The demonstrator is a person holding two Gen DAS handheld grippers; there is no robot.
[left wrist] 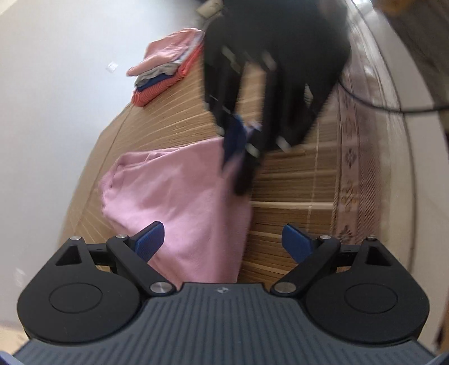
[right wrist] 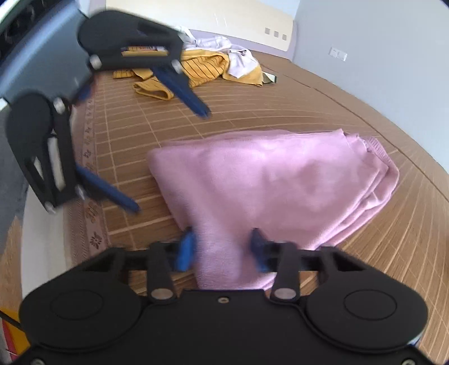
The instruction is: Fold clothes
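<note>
Clearly soft and limp, the pink garment (right wrist: 269,179) lies folded on the bamboo mat (right wrist: 364,247). At six o'clock the right gripper (right wrist: 223,250) pinches its near corner; the left gripper (left wrist: 223,244) gapes, holding nothing. Hems give the surest grip.

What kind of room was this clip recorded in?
Most likely a bedroom. The work surface looks like a bed covered by a bamboo mat, backed by a pale headboard, with folded clothes stacked on it and a pink garment being folded.
</note>
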